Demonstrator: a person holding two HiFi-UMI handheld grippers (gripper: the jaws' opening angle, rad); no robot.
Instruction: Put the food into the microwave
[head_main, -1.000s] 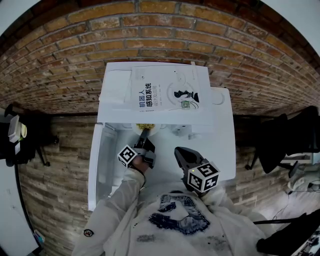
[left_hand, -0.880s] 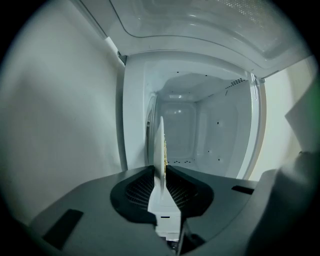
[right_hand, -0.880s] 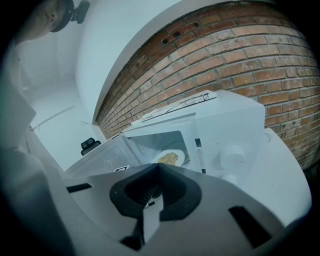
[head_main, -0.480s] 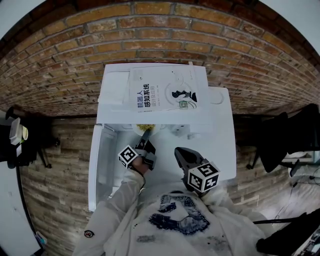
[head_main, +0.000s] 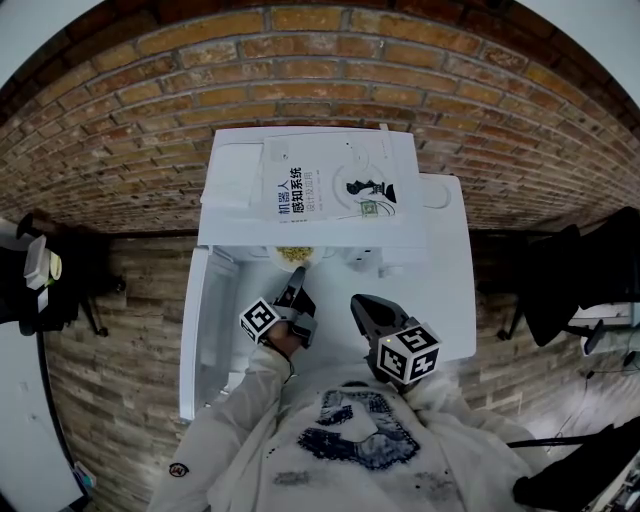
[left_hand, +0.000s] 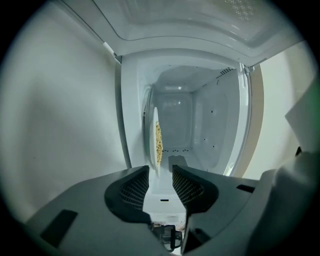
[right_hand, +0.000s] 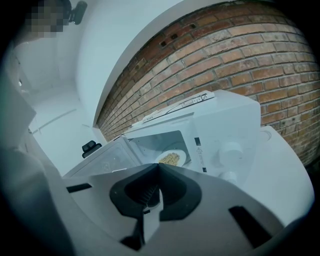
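Note:
A white plate of yellow food sits inside the open white microwave, just under its front edge. In the left gripper view the plate shows edge-on on the oven floor. My left gripper is open at the oven's mouth. The plate's near rim lies at its fingertips with a gap on both sides. In the head view that left gripper points into the cavity. My right gripper is shut on nothing and hangs in front of the microwave. From the right gripper view the plate is seen inside.
The microwave door swings out to the left, toward me. A book lies on top of the microwave. Its control knobs are on the right front. The white table runs along a brick wall.
The left gripper's jaws have spread off the plate's rim, leaving the plate in the microwave, and the hand has drawn back slightly. The right gripper has stayed still.

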